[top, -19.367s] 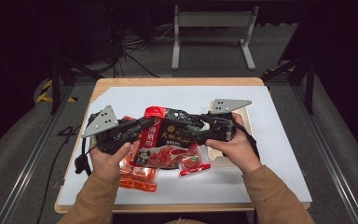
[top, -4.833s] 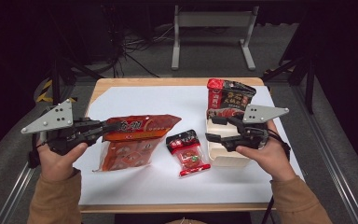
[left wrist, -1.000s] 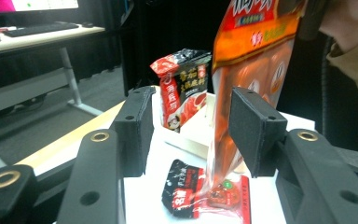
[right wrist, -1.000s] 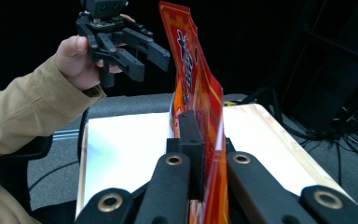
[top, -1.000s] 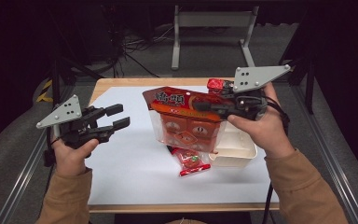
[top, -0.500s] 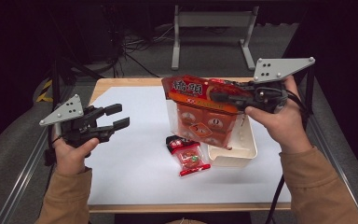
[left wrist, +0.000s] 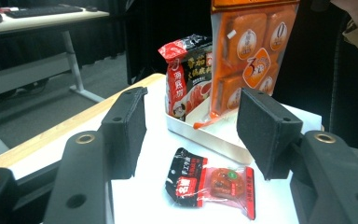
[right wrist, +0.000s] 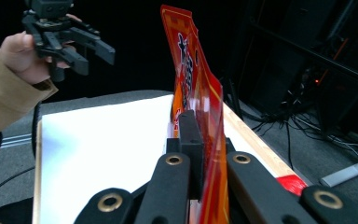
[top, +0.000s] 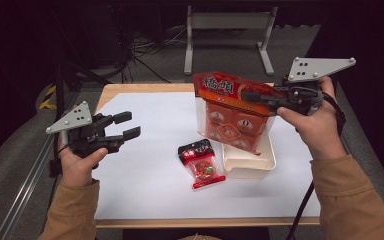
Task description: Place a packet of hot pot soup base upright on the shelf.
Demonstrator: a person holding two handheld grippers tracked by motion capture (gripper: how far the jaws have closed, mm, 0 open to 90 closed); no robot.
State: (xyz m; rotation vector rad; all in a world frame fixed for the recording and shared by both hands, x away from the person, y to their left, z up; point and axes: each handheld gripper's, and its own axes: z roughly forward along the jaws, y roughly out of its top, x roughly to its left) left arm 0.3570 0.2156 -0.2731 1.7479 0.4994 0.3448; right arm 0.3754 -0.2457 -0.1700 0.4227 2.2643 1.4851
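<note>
Snacks fill the orange bag (top: 232, 112), which hangs upright over the white tray (top: 250, 161) at the counter's (top: 150, 120) right side, pinched at its top edge by the right claw (top: 252, 96), clamped tight. Seen from the left claw's own camera, a second red-and-black pouch (left wrist: 186, 77) stands in the tray behind the bag. That left claw (top: 128, 125), empty, has just been opening. A small red packet (top: 201, 162) lies on the counter. Large Chinese characters head the bag; "0" and perhaps "3" show on its clear front.
</note>
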